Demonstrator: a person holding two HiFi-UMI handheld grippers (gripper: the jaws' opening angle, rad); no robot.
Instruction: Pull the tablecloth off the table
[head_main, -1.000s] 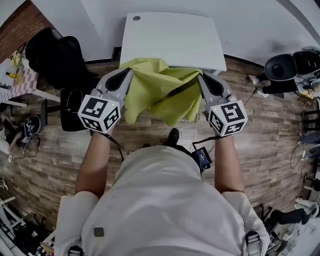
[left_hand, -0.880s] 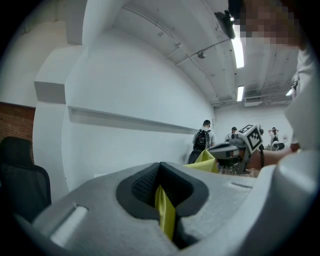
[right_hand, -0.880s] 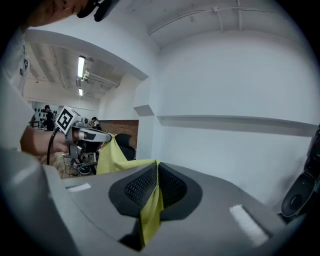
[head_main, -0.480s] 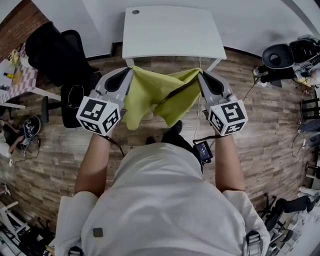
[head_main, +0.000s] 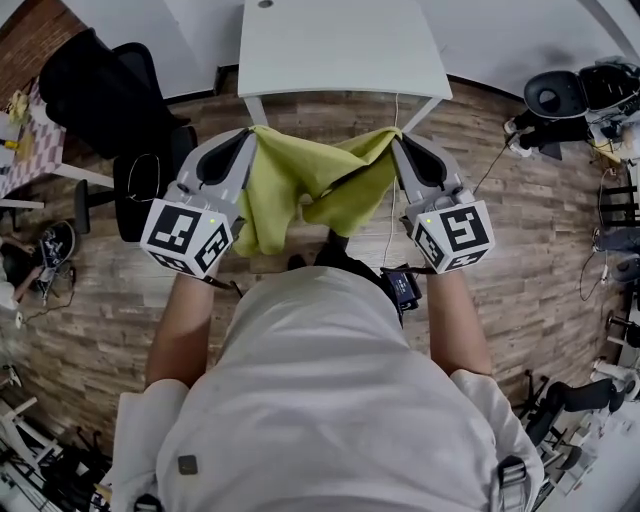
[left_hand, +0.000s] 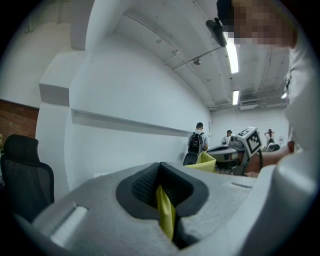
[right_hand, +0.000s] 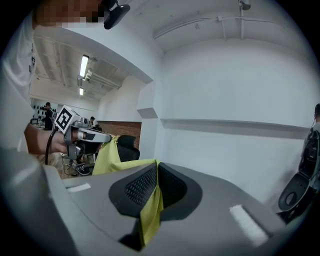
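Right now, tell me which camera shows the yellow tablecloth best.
The head view: nearly the whole tablecloth hangs between the left gripper and the right gripper, off the white table. Each gripper view shows only a thin strip pinched in its own jaws, plus a far corner at the other gripper.

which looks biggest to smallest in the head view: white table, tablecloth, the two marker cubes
1. white table, though the picture's top edge cuts it off
2. yellow-green tablecloth, hanging bunched
3. left marker cube and right marker cube: about alike, so not ranked; both are nearer the camera, which enlarges them
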